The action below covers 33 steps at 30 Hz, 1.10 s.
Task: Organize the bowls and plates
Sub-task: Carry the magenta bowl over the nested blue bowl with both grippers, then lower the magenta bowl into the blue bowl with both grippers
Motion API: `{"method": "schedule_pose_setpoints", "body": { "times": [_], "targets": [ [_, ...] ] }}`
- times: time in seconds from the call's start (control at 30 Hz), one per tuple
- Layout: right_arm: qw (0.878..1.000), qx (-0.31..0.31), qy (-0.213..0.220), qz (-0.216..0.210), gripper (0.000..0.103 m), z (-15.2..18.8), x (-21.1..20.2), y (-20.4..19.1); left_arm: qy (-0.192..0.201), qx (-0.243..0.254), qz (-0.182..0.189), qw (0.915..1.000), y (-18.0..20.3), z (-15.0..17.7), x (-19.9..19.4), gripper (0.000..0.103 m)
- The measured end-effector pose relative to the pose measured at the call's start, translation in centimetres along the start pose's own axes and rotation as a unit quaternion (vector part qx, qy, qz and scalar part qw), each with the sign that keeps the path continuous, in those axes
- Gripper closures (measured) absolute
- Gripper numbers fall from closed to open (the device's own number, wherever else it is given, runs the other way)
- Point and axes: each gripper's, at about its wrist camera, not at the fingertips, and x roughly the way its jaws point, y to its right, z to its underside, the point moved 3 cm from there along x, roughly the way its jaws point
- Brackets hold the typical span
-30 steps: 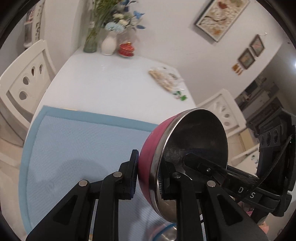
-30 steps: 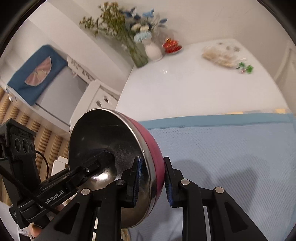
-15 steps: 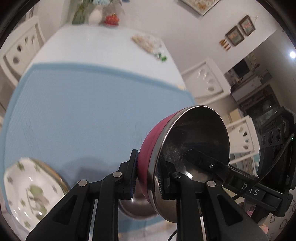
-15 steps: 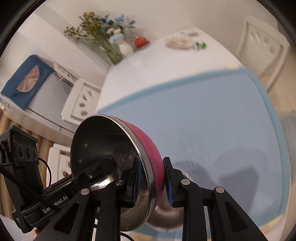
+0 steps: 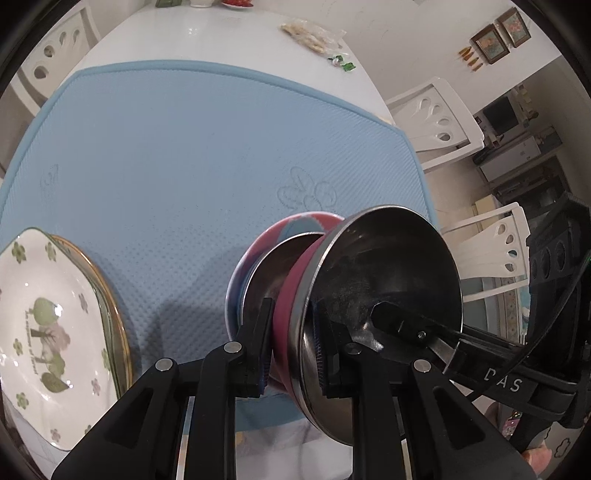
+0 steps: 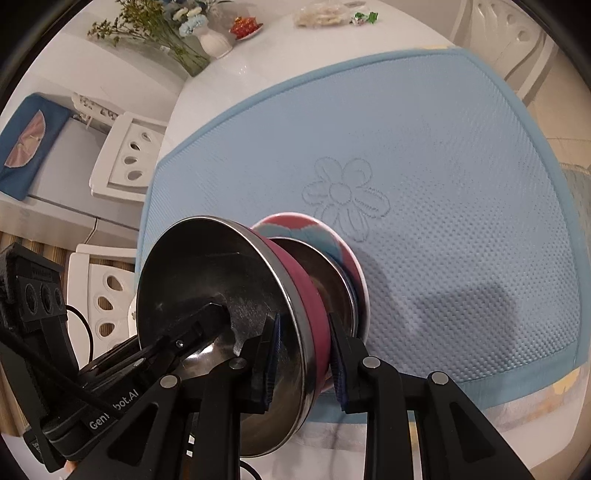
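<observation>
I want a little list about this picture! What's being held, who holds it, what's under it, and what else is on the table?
held thing: pink bowl with a shiny steel inside, tilted on its side
left gripper: shut on the pink bowl's rim
right gripper: shut on the same rim, opposite side
below it: steel bowl nested in a red and blue bowl
surface: blue mat on a white table
left of the mat: flowered plate on a stack
far end: vase of flowers, snack bag
</observation>
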Motion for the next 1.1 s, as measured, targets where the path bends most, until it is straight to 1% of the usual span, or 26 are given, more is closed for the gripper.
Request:
{"method": "schedule_pose_setpoints", "body": {
  "times": [0.17,0.3,0.37,0.57,0.67,0.73,0.77,0.83,0.97,1.1],
  "targets": [
    [1.000,-0.004,-0.009,0.007,0.078,0.0,0.7,-0.1,-0.005,0.000,-0.005,1.0000,-0.2,0.0,0.8,0.086],
    [1.000,-0.002,-0.013,0.005,0.078,0.0,1.2,-0.3,-0.005,-0.004,-0.002,1.0000,-0.4,0.2,1.2,0.086],
    [1.000,-0.001,-0.013,0.004,0.078,0.1,1.2,-0.2,-0.009,-0.001,-0.004,1.0000,-0.5,0.2,1.5,0.084],
    [1.000,0.005,-0.010,0.001,0.078,0.0,1.3,0.3,-0.012,0.021,-0.025,0.9994,-0.3,0.3,1.9,0.081],
    [1.000,0.010,-0.007,0.001,0.078,0.0,0.8,1.2,-0.014,0.034,-0.025,0.9990,-0.1,0.2,1.7,0.081],
    [1.000,0.013,-0.005,-0.002,0.078,0.0,0.5,1.5,-0.008,0.060,-0.032,0.9976,0.1,0.3,1.2,0.079],
    [1.000,0.013,-0.002,-0.006,0.078,0.0,0.2,1.6,-0.004,0.067,-0.038,0.9970,0.2,0.3,1.0,0.075],
    [1.000,0.012,0.008,-0.018,0.078,0.0,-0.5,1.5,0.009,0.076,-0.047,0.9959,0.1,0.3,0.4,0.074],
    [1.000,0.002,0.022,-0.017,0.078,0.0,-1.2,1.6,0.009,0.061,-0.036,0.9974,-0.6,0.2,0.0,0.074],
    [1.000,0.005,0.017,-0.011,0.078,0.2,-1.1,2.0,0.006,0.052,-0.028,0.9982,-1.0,0.6,-0.1,0.074]
  ]
}}
